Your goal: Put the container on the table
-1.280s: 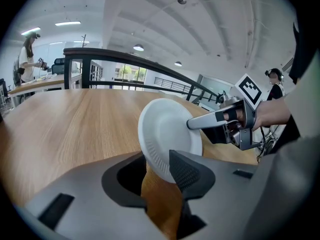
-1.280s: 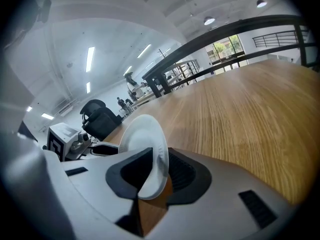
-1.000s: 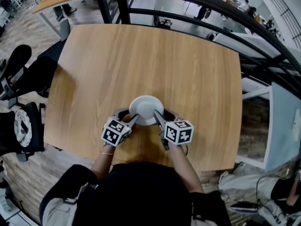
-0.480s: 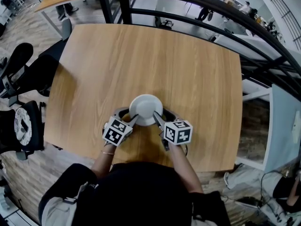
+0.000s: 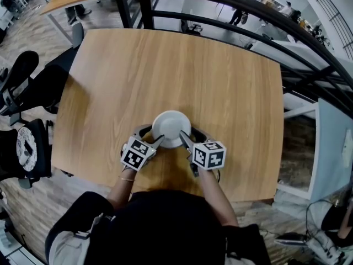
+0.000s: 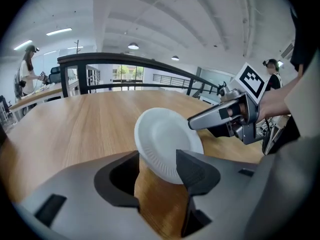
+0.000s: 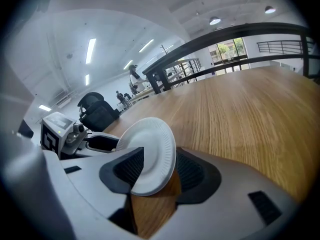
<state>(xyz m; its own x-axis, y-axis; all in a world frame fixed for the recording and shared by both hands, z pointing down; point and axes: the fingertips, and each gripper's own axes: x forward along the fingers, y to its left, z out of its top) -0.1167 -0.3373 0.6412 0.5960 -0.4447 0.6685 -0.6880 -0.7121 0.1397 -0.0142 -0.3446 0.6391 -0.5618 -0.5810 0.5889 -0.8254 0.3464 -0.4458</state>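
Note:
A white paper plate (image 5: 171, 127) sits on the wooden table (image 5: 165, 65) close to its near edge. My left gripper (image 5: 156, 142) stands at the plate's near-left rim and my right gripper (image 5: 185, 141) at its near-right rim. In the left gripper view the plate (image 6: 162, 139) has its rim between the jaws of the left gripper (image 6: 157, 166), whose jaws have just been opening and stand apart. In the right gripper view the plate (image 7: 150, 149) lies likewise between the jaws of the right gripper (image 7: 157, 171), which have also just been opening. Neither grips it.
A black railing (image 5: 231, 7) runs past the table's far edge. Black office chairs (image 5: 25, 87) stand left of the table. The table's near edge (image 5: 165, 189) lies just behind both grippers. Bare wood stretches beyond the plate.
The plate and both hands stay where they were. In the head view the fingers at the plate's rim look slightly wider apart than before.

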